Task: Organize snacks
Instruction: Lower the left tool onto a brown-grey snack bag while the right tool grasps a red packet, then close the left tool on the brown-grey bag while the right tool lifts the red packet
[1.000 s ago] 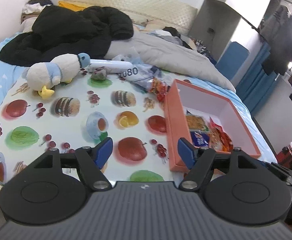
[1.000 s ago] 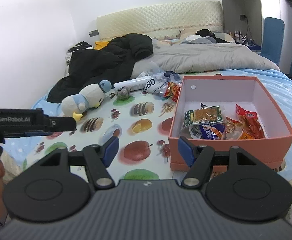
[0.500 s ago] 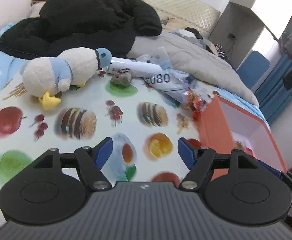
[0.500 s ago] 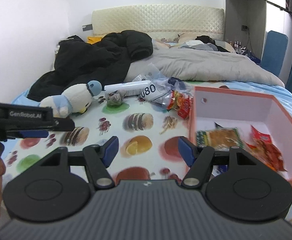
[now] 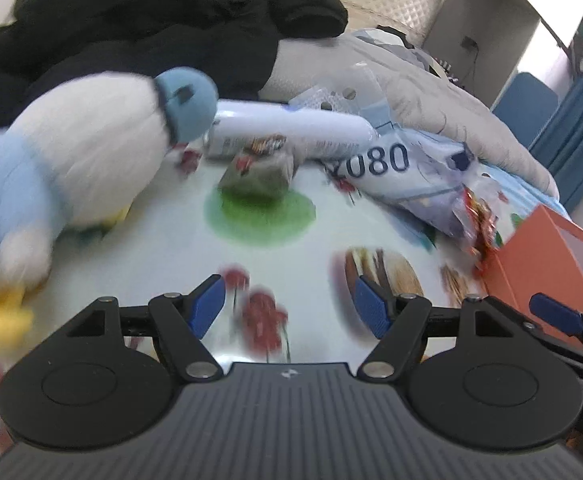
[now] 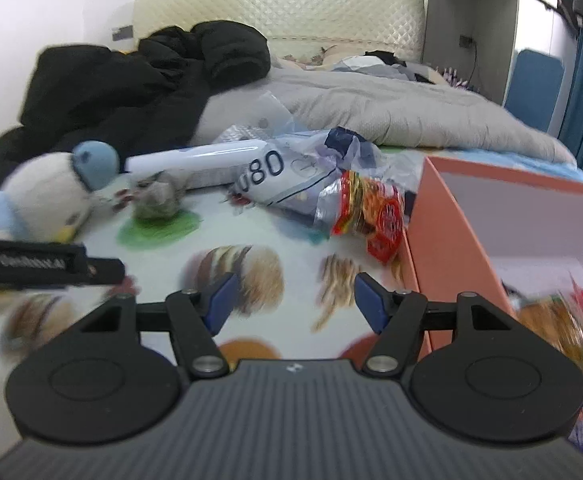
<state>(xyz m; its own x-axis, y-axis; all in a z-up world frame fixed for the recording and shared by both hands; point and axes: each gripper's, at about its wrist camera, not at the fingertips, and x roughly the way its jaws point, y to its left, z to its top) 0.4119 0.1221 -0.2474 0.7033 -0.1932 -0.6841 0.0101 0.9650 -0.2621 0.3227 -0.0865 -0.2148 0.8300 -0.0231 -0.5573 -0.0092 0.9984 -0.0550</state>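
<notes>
Orange box [image 6: 443, 240] has slid to three o'clock as both empty, open grippers, left [image 5: 287, 308] and right [image 6: 295, 298], closed on the loose snack packets [image 6: 367, 210], probably next.

Left gripper [image 5: 287, 308] gaping, nothing between its jaws, over the printed cloth [image 5: 171, 248]; grey-green snack packet [image 5: 257, 174] ahead, plush duck [image 5: 79, 160] left.

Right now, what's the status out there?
Both claws, left and right, open, empty. Red snack packet outside orange box. Plush duck nearby.
</notes>
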